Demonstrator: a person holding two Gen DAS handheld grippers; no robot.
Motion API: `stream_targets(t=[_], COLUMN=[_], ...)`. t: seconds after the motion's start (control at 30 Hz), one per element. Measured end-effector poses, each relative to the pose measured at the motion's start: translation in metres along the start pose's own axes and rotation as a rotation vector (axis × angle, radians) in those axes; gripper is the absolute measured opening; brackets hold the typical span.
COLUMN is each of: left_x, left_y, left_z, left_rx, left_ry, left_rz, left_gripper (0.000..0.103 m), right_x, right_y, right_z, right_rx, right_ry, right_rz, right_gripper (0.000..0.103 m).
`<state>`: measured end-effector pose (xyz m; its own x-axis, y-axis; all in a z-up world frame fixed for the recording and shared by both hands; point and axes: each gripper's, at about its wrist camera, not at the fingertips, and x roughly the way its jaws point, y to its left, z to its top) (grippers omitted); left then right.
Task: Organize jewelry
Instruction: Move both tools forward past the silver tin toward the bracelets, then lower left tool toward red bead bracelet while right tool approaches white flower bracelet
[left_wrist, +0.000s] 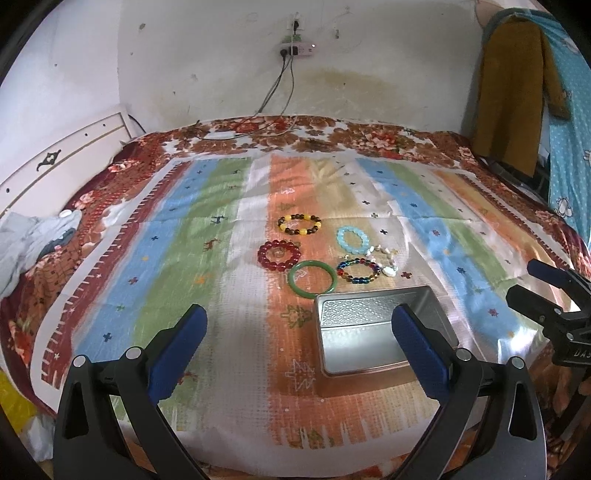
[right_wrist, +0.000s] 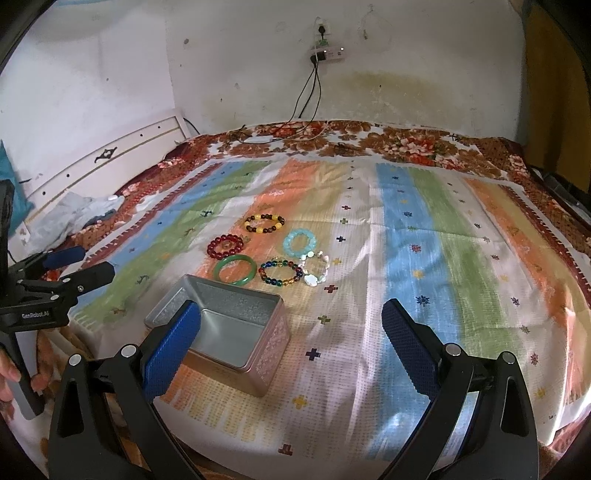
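Note:
Several bracelets lie on the striped cloth: a yellow-brown beaded one (left_wrist: 299, 224) (right_wrist: 264, 223), a red beaded one (left_wrist: 279, 254) (right_wrist: 225, 245), a light blue one (left_wrist: 352, 240) (right_wrist: 299, 243), a green bangle (left_wrist: 312, 281) (right_wrist: 235, 272), a multicolour beaded one (left_wrist: 358, 271) (right_wrist: 280, 273) and a white pearl one (left_wrist: 386, 262) (right_wrist: 316, 268). An open, empty metal tin (left_wrist: 373, 328) (right_wrist: 225, 325) sits just in front of them. My left gripper (left_wrist: 299, 325) is open above the cloth, left of the tin. My right gripper (right_wrist: 291, 325) is open, right of the tin.
The striped cloth (left_wrist: 184, 258) covers a bed with a floral blanket. A white headboard (left_wrist: 55, 166) and crumpled grey clothes (left_wrist: 33, 240) are at the left. Cables run from a wall power strip (left_wrist: 297, 50) onto the bed. Clothes hang at the right (left_wrist: 517, 92).

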<state>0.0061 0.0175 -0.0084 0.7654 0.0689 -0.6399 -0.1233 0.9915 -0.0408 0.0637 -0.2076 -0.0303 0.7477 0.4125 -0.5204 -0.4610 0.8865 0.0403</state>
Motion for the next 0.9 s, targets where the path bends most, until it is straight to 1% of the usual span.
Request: stream_targets(t=[0.1,0.2,0.4,0.5,0.6,0.67,0.8,0.9], left_x=[0.003,0.007,0.015,0.020,0.022,0.026,0.041,0.047], left_y=[-0.003,-0.002,0.005,0.003,-0.001,-0.004,-0.001,-0.001], left_z=[0.002,0.004,0.013,0.015,0.018,0.022,0.030,0.034], left_rx=[0.007,0.003,-0.047,-0.032,-0.007,0.020,0.023,0.035], left_ry=[0.007,0.010,0.027,0.034,0.024,0.018,0.061,0.072], left_rz=[-0.013,-0.006,-0.001,0.006,0.014,0.036,0.050,0.045], left_gripper=[0.098,0.098,0.098,0.098,0.098,0.097,0.097,0.097], right_x=[0.002,0.005,0.009,0.012,0.017,0.022,0.029,0.033], right_y=[0.000,0.000,0.001,0.002,0.001,0.000,-0.004,-0.007], right_z=[0.001,0.003,0.006,0.009,0.014,0.018,0.021,0.026], right_rx=[0.000,0.000,0.001,-0.004,-0.008,-0.013,0.006,0.005], right_ry=[0.003,0.009,0.011,0.014,0.025,0.034,0.058,0.066], right_rz=[0.002,0.006,0.005,-0.013,-0.004,-0.006,0.009,0.013], right_gripper=[0.100,0.100,0.100,0.100,0.100,0.100,0.100,0.100])
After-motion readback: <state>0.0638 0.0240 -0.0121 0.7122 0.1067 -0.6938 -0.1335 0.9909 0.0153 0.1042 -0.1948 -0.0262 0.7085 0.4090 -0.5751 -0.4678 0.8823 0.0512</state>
